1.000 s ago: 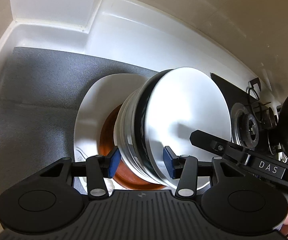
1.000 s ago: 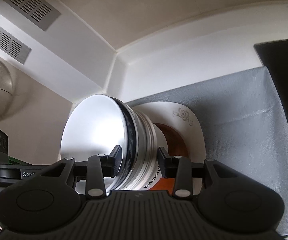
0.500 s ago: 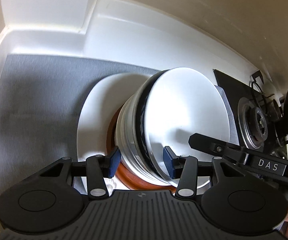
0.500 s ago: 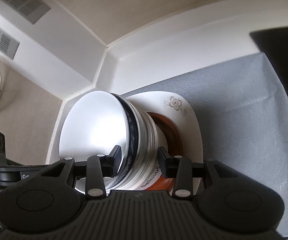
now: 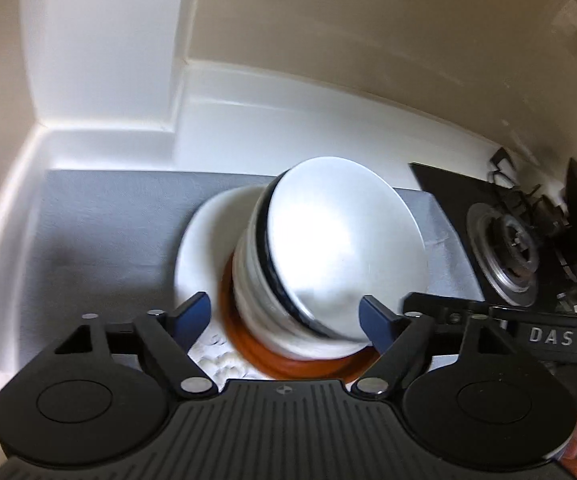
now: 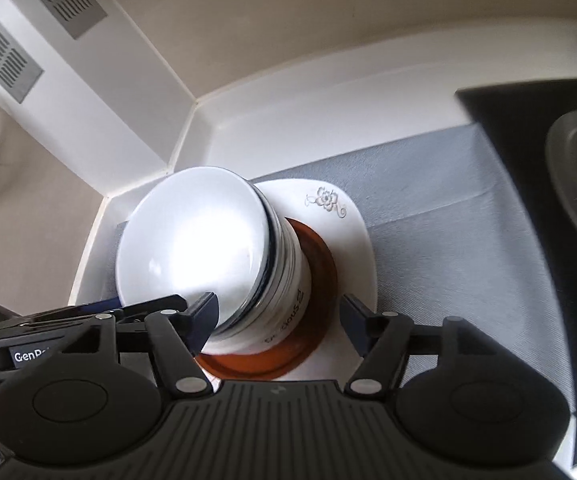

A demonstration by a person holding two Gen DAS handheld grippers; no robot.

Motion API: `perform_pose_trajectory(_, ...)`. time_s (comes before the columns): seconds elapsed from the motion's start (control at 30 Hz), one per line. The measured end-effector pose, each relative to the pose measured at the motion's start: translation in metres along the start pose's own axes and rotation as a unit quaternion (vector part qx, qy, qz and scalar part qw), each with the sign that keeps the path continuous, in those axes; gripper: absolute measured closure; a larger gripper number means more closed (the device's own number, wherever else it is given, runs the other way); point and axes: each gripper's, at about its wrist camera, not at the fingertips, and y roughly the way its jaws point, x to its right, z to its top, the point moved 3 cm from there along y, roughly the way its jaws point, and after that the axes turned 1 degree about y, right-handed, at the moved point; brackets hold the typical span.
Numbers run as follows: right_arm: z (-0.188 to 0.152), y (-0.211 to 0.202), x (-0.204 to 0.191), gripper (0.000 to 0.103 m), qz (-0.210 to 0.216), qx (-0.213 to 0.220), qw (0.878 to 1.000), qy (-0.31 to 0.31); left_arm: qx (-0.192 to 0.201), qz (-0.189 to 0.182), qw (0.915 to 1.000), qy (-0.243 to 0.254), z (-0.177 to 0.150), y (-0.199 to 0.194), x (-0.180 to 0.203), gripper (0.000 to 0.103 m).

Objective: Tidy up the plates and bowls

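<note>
A stack of white bowls [image 5: 340, 248] with one dark-rimmed bowl stands on an orange-brown plate [image 5: 288, 356], which lies on a large white plate [image 5: 204, 248] with a flower print [image 6: 328, 199]. All rest on a grey mat [image 5: 100, 232]. My left gripper [image 5: 286, 318] is open, its blue pads either side of the stack's near edge without touching it. My right gripper [image 6: 278, 318] is open too, astride the stack [image 6: 216, 256] from the other side. Each gripper's body shows at the edge of the other's view.
The stack sits in a white corner of counter and wall [image 5: 108, 80]. A black gas hob with a burner [image 5: 508, 248] lies to the right of the mat; it also shows in the right wrist view [image 6: 576, 168]. Wall vents [image 6: 28, 20] are high on the left.
Both grippers were shut on the bowl stack's rims; now both have opened wide and drawn back and up. The stack stands free on the orange-brown plate.
</note>
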Motion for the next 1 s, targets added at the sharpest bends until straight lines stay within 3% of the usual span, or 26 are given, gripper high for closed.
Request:
perform_pose_trajectory(0.07,-0.006,-0.012,-0.004,0.018,-0.037,0.009,0.999,-0.019,0.005,0.024,0.9997,0.001,-0.004,-0.013,0.006,0.015)
perform_pose_trajectory(0.13,-0.014,-0.025,-0.009,0.018,-0.066,0.017,0.997,-0.041,0.011,0.039,0.9992,-0.003,-0.008,-0.030,0.013,0.013)
perform_pose_trajectory(0.2,-0.023,-0.040,-0.014,0.018,-0.076,0.022,0.995,-0.053,0.016,0.053,0.9985,-0.001,-0.013,-0.052,0.024,0.010)
perform_pose_trajectory(0.3,-0.033,-0.073,-0.024,0.017,-0.080,0.026,0.995,-0.060,0.011,0.103,0.9946,-0.011,-0.020,-0.094,0.043,0.008)
perform_pose_trajectory(0.4,-0.038,-0.118,-0.029,0.016,-0.069,0.038,0.995,-0.063,0.021,0.136,0.9902,-0.024,-0.025,-0.143,0.066,0.007)
perform_pose_trajectory(0.5,-0.043,-0.163,-0.034,0.001,-0.062,0.051,0.994,-0.080,0.039,0.146,0.9882,-0.026,-0.029,-0.193,0.092,0.005)
perform_pose_trajectory(0.63,-0.053,-0.221,-0.044,0.000,-0.033,0.067,0.992,-0.101,0.052,0.176,0.9830,-0.003,-0.038,-0.247,0.139,0.001)
perform_pose_trajectory(0.8,-0.066,-0.288,-0.055,0.000,-0.029,0.085,0.988,-0.128,0.063,0.249,0.9664,-0.012,-0.053,-0.292,0.182,0.000)
perform_pose_trajectory(1.0,-0.084,-0.335,-0.050,0.000,-0.032,0.078,0.988,-0.129,0.066,0.259,0.9634,-0.022,-0.073,-0.325,0.217,0.000)
